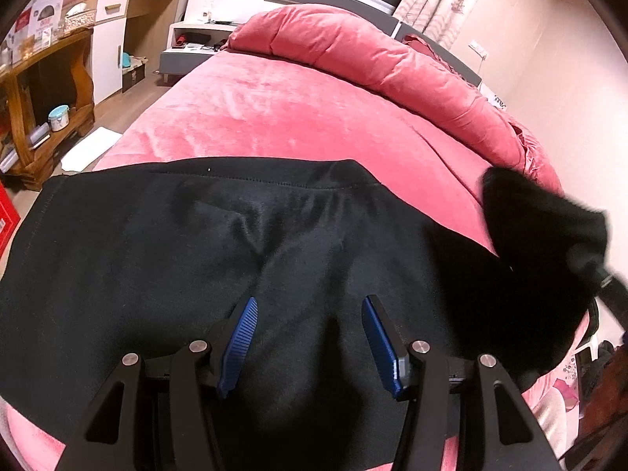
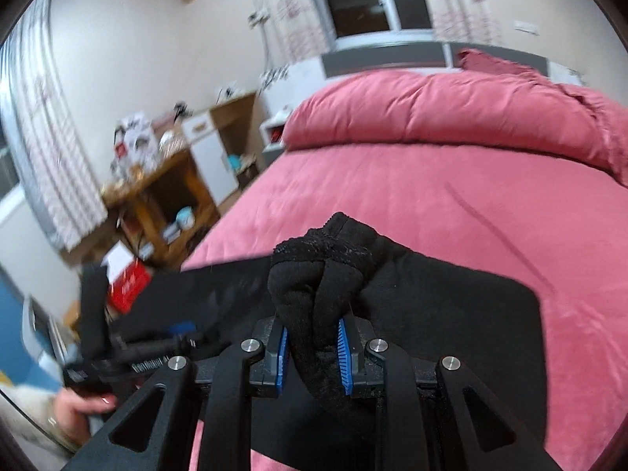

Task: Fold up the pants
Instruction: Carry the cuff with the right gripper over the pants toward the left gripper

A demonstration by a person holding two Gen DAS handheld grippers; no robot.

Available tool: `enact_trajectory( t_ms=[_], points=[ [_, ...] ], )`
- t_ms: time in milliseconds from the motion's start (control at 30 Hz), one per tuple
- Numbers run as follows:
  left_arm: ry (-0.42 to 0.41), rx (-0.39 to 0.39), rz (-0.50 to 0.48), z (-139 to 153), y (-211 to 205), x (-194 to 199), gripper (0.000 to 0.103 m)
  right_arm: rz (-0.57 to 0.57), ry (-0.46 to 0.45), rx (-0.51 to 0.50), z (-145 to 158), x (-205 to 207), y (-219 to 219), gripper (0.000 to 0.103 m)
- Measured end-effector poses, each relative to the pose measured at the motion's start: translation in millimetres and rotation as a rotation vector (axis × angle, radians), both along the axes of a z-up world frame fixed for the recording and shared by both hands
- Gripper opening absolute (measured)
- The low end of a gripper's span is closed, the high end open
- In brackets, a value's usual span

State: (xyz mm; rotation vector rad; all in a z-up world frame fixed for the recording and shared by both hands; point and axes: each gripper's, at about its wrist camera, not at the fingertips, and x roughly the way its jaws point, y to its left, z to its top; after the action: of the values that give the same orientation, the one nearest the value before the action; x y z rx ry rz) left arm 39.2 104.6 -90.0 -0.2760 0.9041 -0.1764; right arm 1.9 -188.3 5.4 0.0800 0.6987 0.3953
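Black pants (image 1: 196, 259) lie spread across the near end of a pink bed (image 1: 274, 110). My left gripper (image 1: 310, 329) is open just above the pants, with its blue pads apart and nothing between them. My right gripper (image 2: 313, 347) is shut on a bunched end of the pants (image 2: 329, 271) and holds it lifted above the flat part (image 2: 451, 314). In the left wrist view this lifted bunch (image 1: 541, 231) shows at the right. In the right wrist view the left gripper (image 2: 157, 349) shows at lower left, held by a hand (image 2: 78, 412).
A rolled pink duvet (image 1: 353, 47) lies along the far side of the bed by the headboard. A wooden shelf unit (image 1: 43, 90) and a white cabinet (image 1: 110, 51) stand to the left of the bed. A red box (image 2: 129, 282) sits on the floor.
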Motion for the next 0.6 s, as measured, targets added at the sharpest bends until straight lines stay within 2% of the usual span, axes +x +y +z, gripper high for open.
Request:
enact_trajectory(
  t_ms=[233,333,367,400,433,467,600],
  points=[
    [0.014,-0.016,-0.006,-2,-2,-2,0.056,0.077,0.072,-0.078,-50,1,25,0.022],
    [0.023,-0.029,-0.018,-3,-5,0,0.056,0.098,0.108,-0.118,-70,2,34,0.027],
    [0.026,-0.033,-0.023,-3,-6,0,0.056,0.101,0.129,-0.132,-77,4,36,0.029],
    [0.027,-0.04,-0.029,-3,-7,0,0.056,0.108,0.155,-0.135,-83,5,38,0.04],
    [0.03,-0.053,-0.037,-3,-9,1,0.056,0.128,0.198,-0.114,-92,4,40,0.055],
    [0.035,-0.066,-0.044,-3,-10,1,0.056,0.15,0.236,-0.079,-96,4,39,0.061],
    [0.062,-0.141,-0.067,-1,-17,8,0.056,0.176,0.228,0.009,-87,-6,27,0.062]
  ],
)
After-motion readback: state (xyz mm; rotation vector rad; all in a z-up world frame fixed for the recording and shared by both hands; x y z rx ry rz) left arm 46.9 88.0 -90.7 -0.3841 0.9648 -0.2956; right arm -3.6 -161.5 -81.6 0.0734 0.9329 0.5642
